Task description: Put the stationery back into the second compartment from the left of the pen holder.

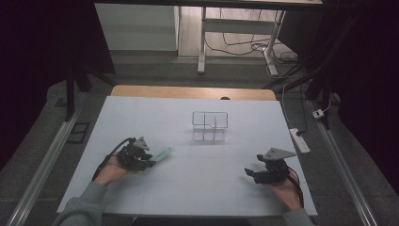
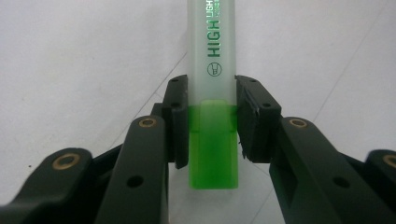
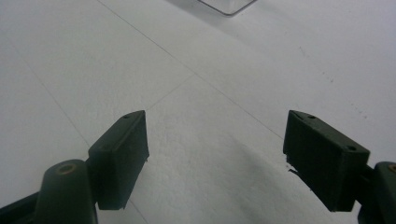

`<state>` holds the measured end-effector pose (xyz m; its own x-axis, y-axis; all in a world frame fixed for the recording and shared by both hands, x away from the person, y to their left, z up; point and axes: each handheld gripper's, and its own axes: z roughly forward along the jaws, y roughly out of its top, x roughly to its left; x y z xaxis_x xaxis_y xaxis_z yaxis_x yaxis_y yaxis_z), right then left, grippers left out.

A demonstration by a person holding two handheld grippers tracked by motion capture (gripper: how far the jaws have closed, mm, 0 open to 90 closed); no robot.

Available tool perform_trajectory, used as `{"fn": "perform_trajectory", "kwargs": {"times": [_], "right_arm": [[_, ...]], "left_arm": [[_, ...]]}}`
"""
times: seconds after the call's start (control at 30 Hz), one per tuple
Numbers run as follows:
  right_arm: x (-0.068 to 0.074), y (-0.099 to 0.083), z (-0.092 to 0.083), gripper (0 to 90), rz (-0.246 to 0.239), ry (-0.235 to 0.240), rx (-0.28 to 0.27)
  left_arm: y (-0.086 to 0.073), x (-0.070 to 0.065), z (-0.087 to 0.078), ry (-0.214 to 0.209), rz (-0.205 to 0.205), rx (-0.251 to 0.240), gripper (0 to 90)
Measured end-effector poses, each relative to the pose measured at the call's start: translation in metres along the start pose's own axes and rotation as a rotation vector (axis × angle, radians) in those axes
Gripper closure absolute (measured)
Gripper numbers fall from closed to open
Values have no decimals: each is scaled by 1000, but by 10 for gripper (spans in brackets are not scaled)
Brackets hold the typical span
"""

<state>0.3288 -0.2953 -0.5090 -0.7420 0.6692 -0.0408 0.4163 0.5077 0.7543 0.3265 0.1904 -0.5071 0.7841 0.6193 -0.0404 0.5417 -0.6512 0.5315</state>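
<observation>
— jaws first: what is the left gripper (image 2: pixel 212 119) doing?

— clamped on a green highlighter (image 2: pixel 212 93). in the left gripper view the two black pads press its sides right where the frosted barrel meets the bright green end, and that green end points back toward the camera.

— and from above?

— in the high view the left gripper (image 1: pixel 149 163) sits at the near left of the white table (image 1: pixel 235 188), with the highlighter (image 1: pixel 162 154) sticking out of it up and to the right, low over the surface. i cannot tell if it touches the table.

— the right gripper (image 3: pixel 215 158)?

— spread wide, nothing between its jaws, just bare white table under them. in the high view it (image 1: pixel 251 172) rests at the near right, well apart from the left one.

— anything farther out?

— a clear divided box (image 1: pixel 210 125) stands past both grippers, near the middle of the table; one corner (image 3: pixel 227 5) of it shows at the top of the right gripper view.
</observation>
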Motion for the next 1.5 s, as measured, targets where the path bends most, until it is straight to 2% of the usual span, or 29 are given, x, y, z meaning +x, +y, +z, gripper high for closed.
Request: {"fn": "perform_trajectory", "kwargs": {"times": [0.03,0.2,0.43,0.63,0.9,1.1,1.3,1.5], "right_arm": [[0,0,0,216,0,0,0],[0,0,0,215,-2,0,-2],[1,1,-1,215,-2,0,-10],[2,2,-1,215,-2,1,-16],[5,8,1,220,-13,2,-37],[7,8,5,224,-17,14,-31],[8,8,6,224,-27,20,-27],[9,9,4,224,-30,22,-35]], "left_arm": [[0,0,-2,-3,2,-19,667],[0,-1,-5,7,14,-52,667],[-1,-1,-8,7,16,-72,667],[0,-4,-12,-12,25,-110,667],[1,-6,-16,-25,49,-137,667],[6,-8,-17,-28,57,-168,667],[9,-12,-17,-35,62,-178,667],[17,-18,-17,-48,86,-194,667]]}}
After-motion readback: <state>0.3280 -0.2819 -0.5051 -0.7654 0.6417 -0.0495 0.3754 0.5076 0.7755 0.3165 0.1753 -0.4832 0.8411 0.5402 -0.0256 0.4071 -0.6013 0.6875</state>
